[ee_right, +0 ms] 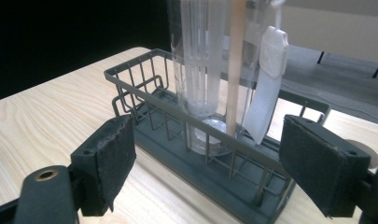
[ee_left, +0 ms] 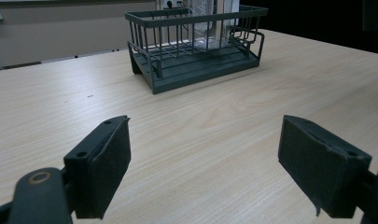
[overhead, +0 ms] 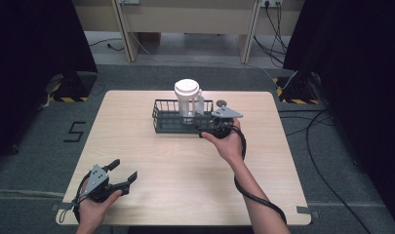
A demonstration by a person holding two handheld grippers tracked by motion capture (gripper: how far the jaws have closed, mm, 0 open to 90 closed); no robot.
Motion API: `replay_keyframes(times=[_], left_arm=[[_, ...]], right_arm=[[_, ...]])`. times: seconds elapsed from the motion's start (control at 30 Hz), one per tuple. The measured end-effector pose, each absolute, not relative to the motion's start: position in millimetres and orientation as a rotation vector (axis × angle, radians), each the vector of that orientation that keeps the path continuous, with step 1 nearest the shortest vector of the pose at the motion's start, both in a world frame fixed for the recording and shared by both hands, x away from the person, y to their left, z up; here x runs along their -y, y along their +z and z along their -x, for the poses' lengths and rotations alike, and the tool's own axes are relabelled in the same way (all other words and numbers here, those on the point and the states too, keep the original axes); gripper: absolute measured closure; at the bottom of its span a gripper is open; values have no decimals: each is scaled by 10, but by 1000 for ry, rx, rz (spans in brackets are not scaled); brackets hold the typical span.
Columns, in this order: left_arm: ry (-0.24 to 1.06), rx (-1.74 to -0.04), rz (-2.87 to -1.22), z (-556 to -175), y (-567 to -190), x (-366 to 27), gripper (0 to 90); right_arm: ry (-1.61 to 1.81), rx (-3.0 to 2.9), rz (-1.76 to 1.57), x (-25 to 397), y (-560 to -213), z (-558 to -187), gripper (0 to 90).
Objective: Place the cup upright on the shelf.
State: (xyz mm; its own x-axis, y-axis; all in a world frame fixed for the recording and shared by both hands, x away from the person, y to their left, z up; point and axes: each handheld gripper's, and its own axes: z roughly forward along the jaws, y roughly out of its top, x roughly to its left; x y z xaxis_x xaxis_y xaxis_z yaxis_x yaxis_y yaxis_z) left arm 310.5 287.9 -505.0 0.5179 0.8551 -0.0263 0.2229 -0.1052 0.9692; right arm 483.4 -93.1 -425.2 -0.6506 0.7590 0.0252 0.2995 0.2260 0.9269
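A dark wire basket [overhead: 167,122] stands at the middle back of the wooden table. In it stands upright a clear plastic jug [overhead: 187,100] with a white lid and a white handle. My right gripper [overhead: 210,125] is open at the basket's near right corner. In the right gripper view the basket's wire wall [ee_right: 177,116] and the jug [ee_right: 210,70] lie just past the spread jaws of the right gripper [ee_right: 207,144], which hold nothing. My left gripper [overhead: 125,169] rests open near the table's front left, far from the basket [ee_left: 196,46]; the left gripper [ee_left: 205,140] has bare table between its pads.
A small round disc [overhead: 221,103] lies on the table behind the basket's right end, and the disc [ee_right: 366,151] peeks out behind the right pad. Bare tabletop [overhead: 175,165] spreads between the two grippers. Cables [overhead: 326,146] run over the floor to the right.
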Motion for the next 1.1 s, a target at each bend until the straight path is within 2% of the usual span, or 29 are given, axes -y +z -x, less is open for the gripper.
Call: replay_keyframes(times=[1.1], left_arm=[[699,-943,-1628,-3099,-5060,-2874,167]], right_arm=[[1362,-2057,-1028,1543,-4417,-4354,229]])
